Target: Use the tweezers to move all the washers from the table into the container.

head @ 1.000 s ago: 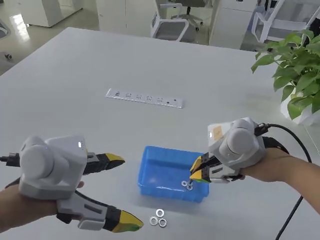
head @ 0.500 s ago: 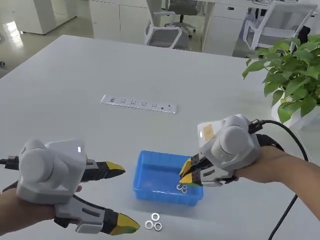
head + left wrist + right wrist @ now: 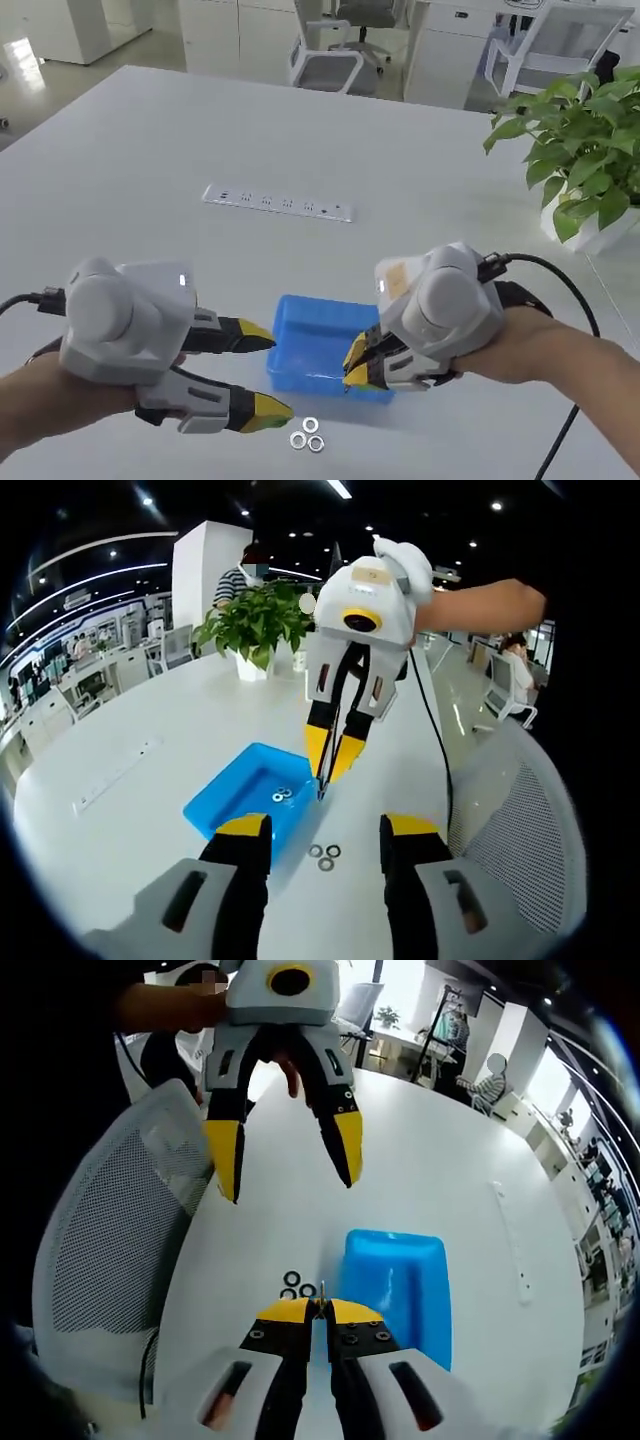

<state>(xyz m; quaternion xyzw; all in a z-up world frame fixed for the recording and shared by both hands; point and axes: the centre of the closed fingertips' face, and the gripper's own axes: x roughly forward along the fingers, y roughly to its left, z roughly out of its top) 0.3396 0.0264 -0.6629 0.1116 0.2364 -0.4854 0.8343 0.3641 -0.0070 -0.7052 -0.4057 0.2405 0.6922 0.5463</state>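
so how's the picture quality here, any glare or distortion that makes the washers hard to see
Head view: soft even light, no harsh glare on the table; washers small but sharp. Left gripper view: fisheye bends the table edge, ceiling dark with spot lights; blue container clear. Right gripper view: windows at the top blown out, tweezers just a thin sliver.

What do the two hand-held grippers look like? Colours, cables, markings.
The left hand-held gripper and right hand-held gripper both have rounded light grey bodies and black jaws with yellow tips. A black cable trails from the right one. Its body carries a tan label; the left shows a small white light.
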